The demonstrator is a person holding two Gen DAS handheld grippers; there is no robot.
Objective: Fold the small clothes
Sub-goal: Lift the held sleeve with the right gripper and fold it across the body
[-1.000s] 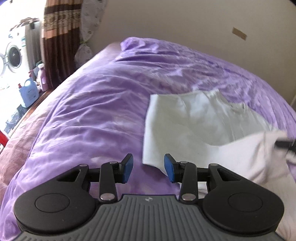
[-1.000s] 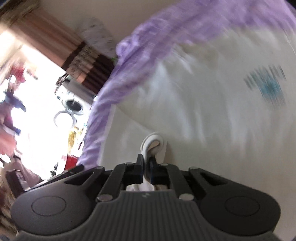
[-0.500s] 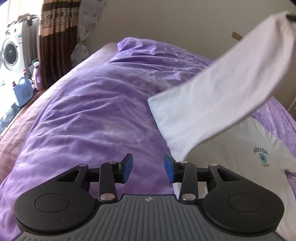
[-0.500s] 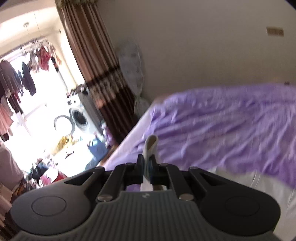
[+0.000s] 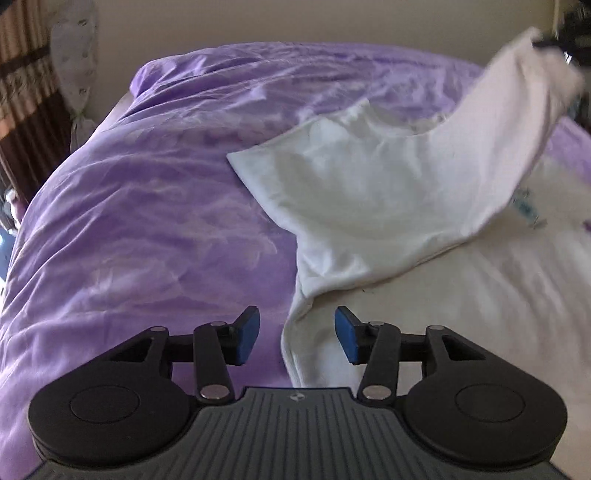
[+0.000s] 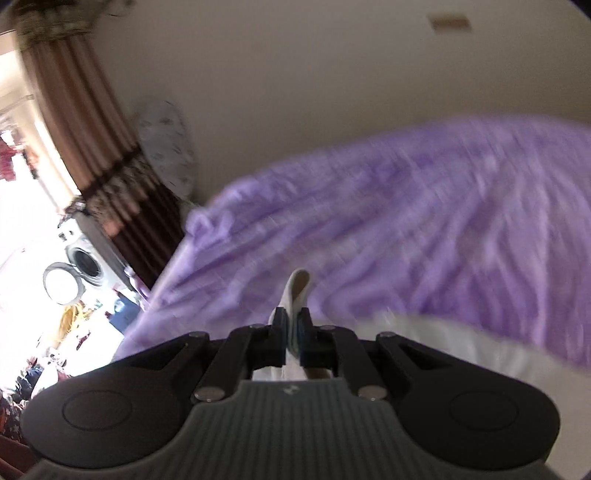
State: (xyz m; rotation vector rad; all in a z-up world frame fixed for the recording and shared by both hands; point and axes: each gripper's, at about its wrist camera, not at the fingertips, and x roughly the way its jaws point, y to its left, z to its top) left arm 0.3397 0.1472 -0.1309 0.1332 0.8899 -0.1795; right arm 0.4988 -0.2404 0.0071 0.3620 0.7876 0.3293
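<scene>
A white T-shirt (image 5: 369,192) lies on the purple bedspread (image 5: 140,206), with a teal print (image 5: 528,210) partly showing at the right. One side of it is lifted up to the upper right, where my right gripper (image 5: 554,44) appears blurred. In the right wrist view my right gripper (image 6: 293,328) is shut on a fold of the white T-shirt (image 6: 297,288). My left gripper (image 5: 295,332) is open and empty, low over the shirt's near left edge.
A beige wall (image 5: 295,18) stands behind the bed. At the left are a brown curtain (image 6: 85,147), a patterned white cover (image 6: 166,144) and a washing machine (image 6: 85,262) in a bright room with clutter.
My right gripper has swung the lifted part of the shirt back over to the right and lower. My left gripper has moved closer to the shirt's near edge, still open.
</scene>
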